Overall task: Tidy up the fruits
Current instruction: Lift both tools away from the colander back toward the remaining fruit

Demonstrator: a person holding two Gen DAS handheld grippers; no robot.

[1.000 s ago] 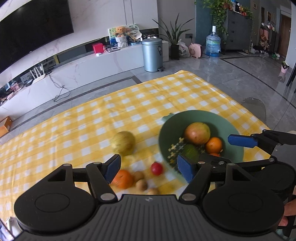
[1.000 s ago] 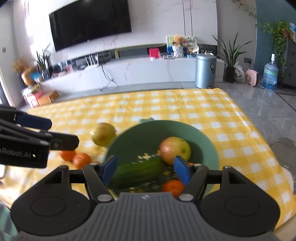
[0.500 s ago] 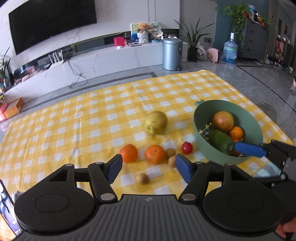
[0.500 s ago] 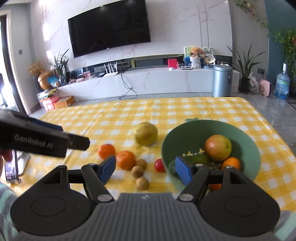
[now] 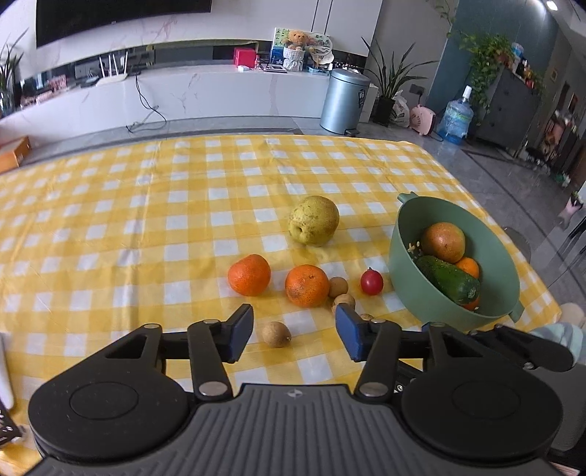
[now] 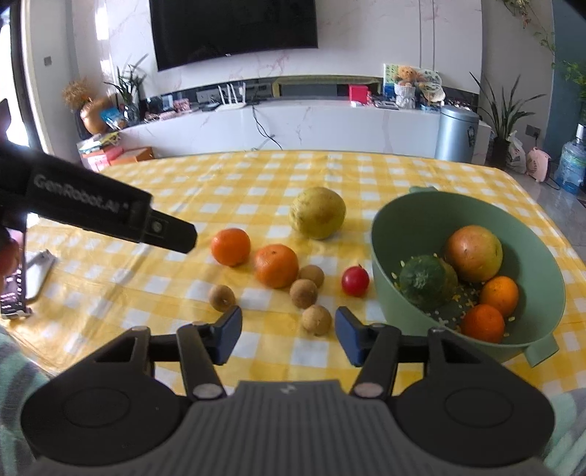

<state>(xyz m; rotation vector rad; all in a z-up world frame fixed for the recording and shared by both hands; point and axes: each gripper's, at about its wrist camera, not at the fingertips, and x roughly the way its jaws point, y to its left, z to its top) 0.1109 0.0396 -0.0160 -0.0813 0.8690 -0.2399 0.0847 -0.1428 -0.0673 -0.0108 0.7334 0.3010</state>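
- Left gripper (image 5: 294, 336): jaws wide apart, nothing between them; hovers above the near edge of the fruit spread, a small brown fruit (image 5: 276, 334) just beyond the gap.
- Right gripper (image 6: 288, 335): likewise spread wide and empty, low over the tabletop, with another small brown fruit (image 6: 316, 320) just ahead of it.
- Loose fruit on the tabletop: two oranges (image 6: 230, 246) (image 6: 276, 266) side by side, a yellow-green pear (image 6: 317, 212) behind them, a red cherry tomato (image 6: 355, 281) close to the bowl, and four small brown fruits in all in the right wrist view.
- Green bowl (image 6: 381, 234) stands at the right; it holds an apple (image 6: 474, 252), a cucumber (image 6: 426, 280) and two oranges (image 6: 499, 290).
- Judgement: task partly done; seven or eight pieces are not yet in the bowl.
- Risks: round fruit may roll off if a finger nudges it before closing; the small brown ones touch or nearly touch the right orange, so a grasp there may knock a neighbour. The bowl sits near the tabletop's right edge, so a hard drop could shift it. The two grippers work close together and could collide.
- Surface: yellow-and-white checked cloth (image 5: 183, 227), slightly creased.
- Room: living room with a wall TV (image 6: 234, 31), long white console, steel bin (image 5: 344, 100), plants, water jug.
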